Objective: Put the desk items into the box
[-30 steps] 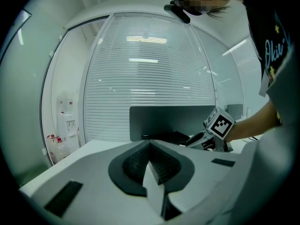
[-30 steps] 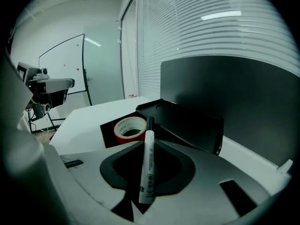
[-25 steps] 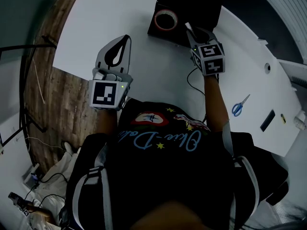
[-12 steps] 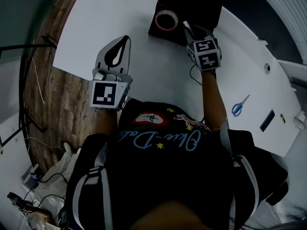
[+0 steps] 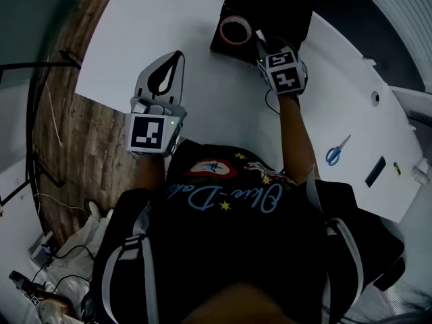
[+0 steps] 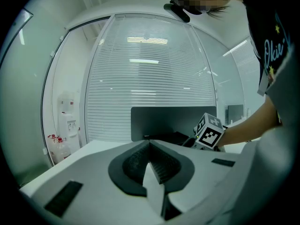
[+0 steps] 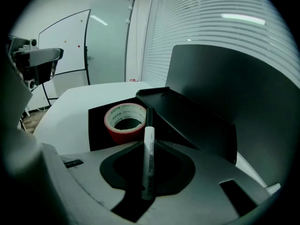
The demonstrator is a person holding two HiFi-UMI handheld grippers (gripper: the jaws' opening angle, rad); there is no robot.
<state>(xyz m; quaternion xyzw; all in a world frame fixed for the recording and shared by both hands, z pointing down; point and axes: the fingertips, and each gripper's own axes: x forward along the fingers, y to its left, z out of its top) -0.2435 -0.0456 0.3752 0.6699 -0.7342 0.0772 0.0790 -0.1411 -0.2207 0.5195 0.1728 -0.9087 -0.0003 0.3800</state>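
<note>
A white marker with a black cap [image 7: 148,163] is clamped between the pads of my right gripper [image 7: 149,143], its cap pointing at the open black box [image 7: 187,118]. A red tape roll [image 7: 124,120] lies inside that box. From the head view, the right gripper [image 5: 263,42] hangs over the near edge of the box [image 5: 283,5], beside the tape roll [image 5: 235,30]. My left gripper [image 5: 178,55] is held over the white table, to the left and apart from the box, shut and empty. In the left gripper view its jaws [image 6: 150,146] meet with nothing between them.
Blue-handled scissors [image 5: 337,148] and a small black flat item [image 5: 376,170] lie on the white table [image 5: 155,19] at the right. A thin black cable [image 5: 273,117] runs under the right forearm. The table's left edge borders a wooden floor [image 5: 81,147].
My right gripper has moved forward and a little left with the marker, from in front of the box to over its near edge. The left gripper has stayed still.
</note>
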